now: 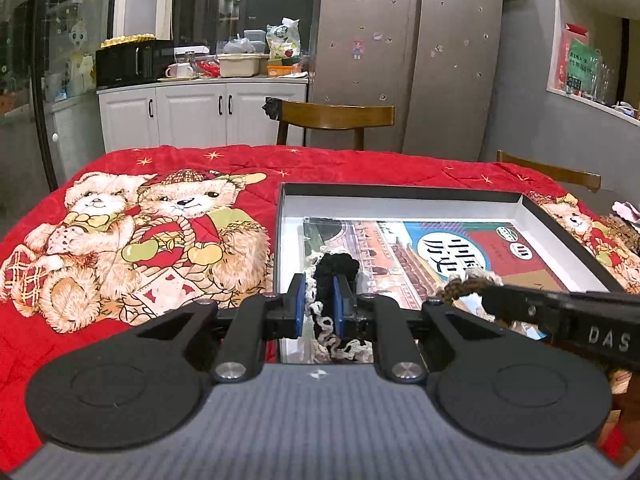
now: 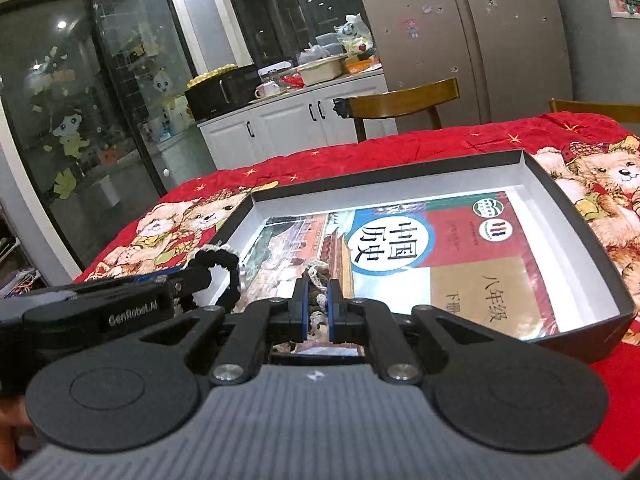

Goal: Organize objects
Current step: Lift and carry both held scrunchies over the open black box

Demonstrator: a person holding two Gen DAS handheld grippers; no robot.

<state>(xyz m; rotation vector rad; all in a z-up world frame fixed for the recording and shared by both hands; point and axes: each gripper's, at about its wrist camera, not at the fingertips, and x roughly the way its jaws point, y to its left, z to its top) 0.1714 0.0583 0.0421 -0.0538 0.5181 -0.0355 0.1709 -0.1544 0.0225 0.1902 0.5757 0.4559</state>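
Left gripper point(image 1: 318, 304) clenched on black lace-trimmed scrunchie point(image 1: 334, 268), over near-left corner of shallow box point(image 1: 400, 191); right gripper point(image 2: 318, 304) clenched on brown scrunchie point(image 2: 318, 276), above textbook point(image 2: 420, 248) by box's near edge.

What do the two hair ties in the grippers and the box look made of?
Black hair tie in the left gripper: looks like soft gathered fabric with cream lace trim. Brown hair tie in the right gripper: similar fabric, crocheted-looking edge. Box: probably stiff cardboard, matte dark outside, white inside, crisp folded corners.
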